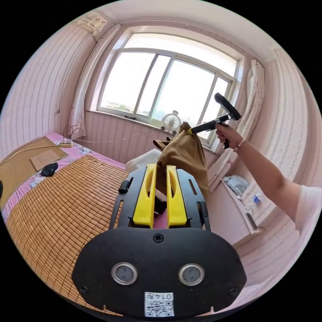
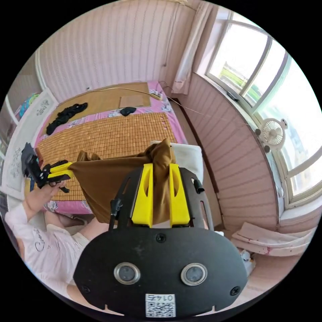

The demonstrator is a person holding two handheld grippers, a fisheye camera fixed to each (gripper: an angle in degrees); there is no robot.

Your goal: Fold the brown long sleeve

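**Brown garment held up between two grippers**

Yellow jaws of the left gripper [image 1: 161,174] stand nearest in the left gripper view, pressed from both sides on a bunched edge of the brown long sleeve [image 1: 186,156]. From there the cloth rises to the right gripper [image 1: 192,130], whose tip bites the far corner; a hand [image 1: 228,134] holds that tool by its black handle, the bare arm reaching in from the picture's right.

Closest in the right gripper view are that gripper's own jaws [image 2: 160,174], clamped on a gathered fold of the brown long sleeve [image 2: 107,177]. The fabric stretches off as a taut sheet to the left gripper [image 2: 68,172], which pinches the opposite end, a hand [image 2: 42,196] under it. So the garment hangs in the air between the two tools, above the near edge of the bed.

Beyond lies the bamboo mat [image 2: 107,137] over a pink sheet [image 2: 110,114], with a dark garment [image 2: 65,115] toward the far end. Farther still, a small fan [image 1: 171,122] stands on the sill of the window [image 1: 167,87].
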